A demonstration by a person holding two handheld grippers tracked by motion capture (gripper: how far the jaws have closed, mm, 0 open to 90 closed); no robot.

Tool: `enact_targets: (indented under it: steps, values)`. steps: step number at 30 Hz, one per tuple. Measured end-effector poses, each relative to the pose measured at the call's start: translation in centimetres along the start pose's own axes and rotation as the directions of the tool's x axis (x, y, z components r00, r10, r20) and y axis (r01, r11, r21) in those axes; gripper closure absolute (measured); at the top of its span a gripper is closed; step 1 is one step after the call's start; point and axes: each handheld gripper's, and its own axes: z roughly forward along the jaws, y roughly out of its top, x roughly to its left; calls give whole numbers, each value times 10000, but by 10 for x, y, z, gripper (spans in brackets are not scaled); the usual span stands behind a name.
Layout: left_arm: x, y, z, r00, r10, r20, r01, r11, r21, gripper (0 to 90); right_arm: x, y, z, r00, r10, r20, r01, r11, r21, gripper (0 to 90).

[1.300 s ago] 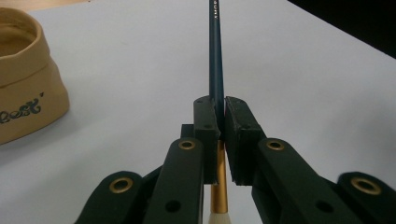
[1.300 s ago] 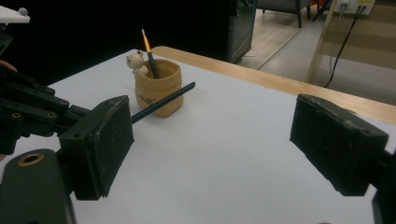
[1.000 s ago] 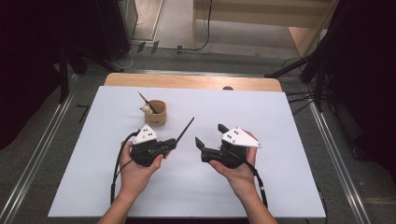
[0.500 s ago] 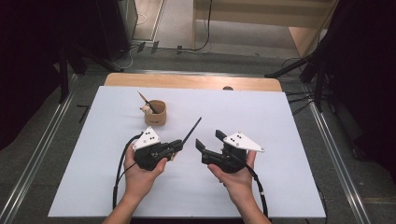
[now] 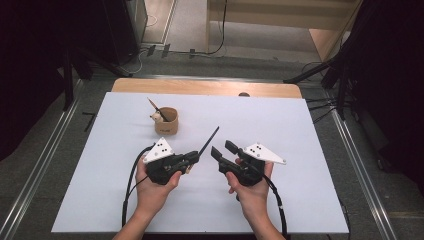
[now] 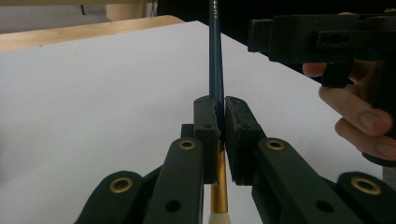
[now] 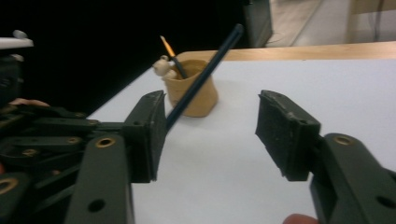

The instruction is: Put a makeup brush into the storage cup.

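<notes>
Tan cup [image 5: 166, 121] stands beyond the left tool [image 5: 192, 158] clamping a brush [image 5: 209, 140]; right tool [image 5: 223, 151] gapes.

Tan cup [image 5: 166, 121] holds a pencil [image 5: 155, 108]

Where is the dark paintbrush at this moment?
In the high view the dark paintbrush is near the table's middle, clamped in the left tool; its handle points up and away, between the brown cup and the right tool.

black hand-held gripper [image 5: 194, 159] — grey plate, brass rivets
</notes>
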Motion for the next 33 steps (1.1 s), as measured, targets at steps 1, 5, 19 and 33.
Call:
enact_targets:
  steps: [1, 5, 19, 33]
  values:
    - [-1, 0, 0, 10000, 5, 27, -5, 10000, -4, 854, -2, 0, 0, 9997, 187, -152, -187, 9998, 0, 470]
    - [-4, -1, 2, 9999, 78, 80, -77, 9999, -64, 854, -4, 0, -1, 9984, 392, -397, -393, 9992, -13, 490]
    - [-13, -3, 6, 9992, 194, 351, -184, 9994, -283, 854, -12, -9, 5, 9495, 2559, -1816, -2562, 9664, 224, 585]
    - [-17, -4, 8, 9988, 314, 373, -298, 9987, -414, 853, -15, -14, 10, 8925, 3859, -2335, -3893, 9205, 332, 724]
